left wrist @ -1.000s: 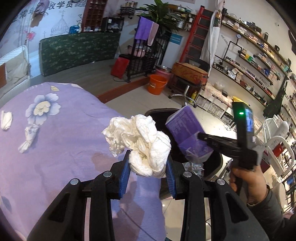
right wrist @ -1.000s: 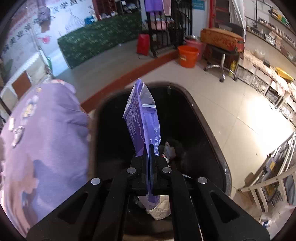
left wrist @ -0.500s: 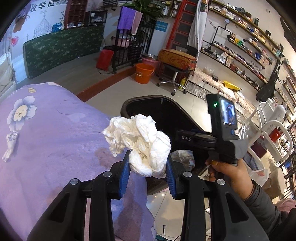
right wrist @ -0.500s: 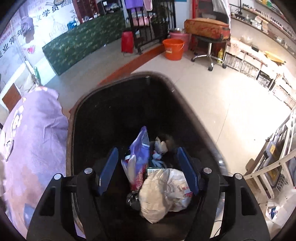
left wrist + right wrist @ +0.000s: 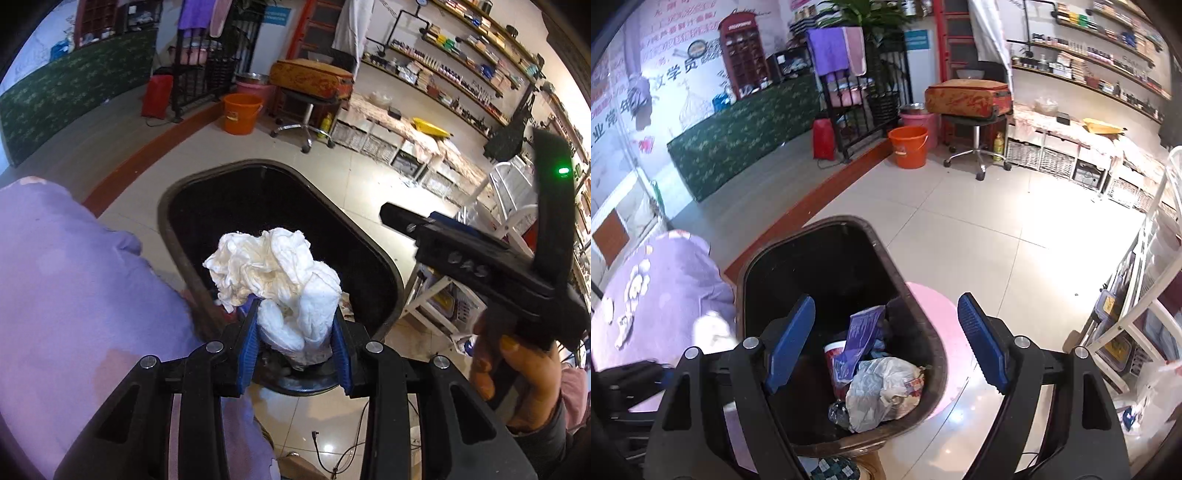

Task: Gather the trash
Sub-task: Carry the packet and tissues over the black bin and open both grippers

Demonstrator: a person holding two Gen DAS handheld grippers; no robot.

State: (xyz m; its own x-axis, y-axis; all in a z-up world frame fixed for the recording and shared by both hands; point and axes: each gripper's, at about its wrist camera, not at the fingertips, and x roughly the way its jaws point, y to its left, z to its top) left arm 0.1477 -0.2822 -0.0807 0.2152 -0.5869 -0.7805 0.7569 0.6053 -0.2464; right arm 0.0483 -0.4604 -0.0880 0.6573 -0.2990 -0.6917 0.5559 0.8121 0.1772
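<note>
My left gripper (image 5: 295, 332) is shut on a crumpled white tissue wad (image 5: 273, 269) and holds it over the near end of the black trash bin (image 5: 384, 258). My right gripper (image 5: 886, 332) is open and empty above the same bin (image 5: 746, 269). Inside the bin lie a purple packet (image 5: 860, 332), a crumpled plastic bag (image 5: 882, 391) and a red cup (image 5: 834, 350). In the left wrist view the right gripper (image 5: 395, 218) is lifted at the right, held by a hand (image 5: 517, 373).
The table with the purple flowered cloth (image 5: 74, 295) stands to the left of the bin, with small white scraps (image 5: 624, 328) on it. A pink stool (image 5: 938, 314) stands right of the bin. An orange bucket (image 5: 908, 147), an office stool (image 5: 975, 129) and white shelving (image 5: 1145, 295) stand around the tiled floor.
My right gripper opened, dropped the purple packet into the bin and drew back upward. My left gripper carried the tissue wad from over the table to over the bin.
</note>
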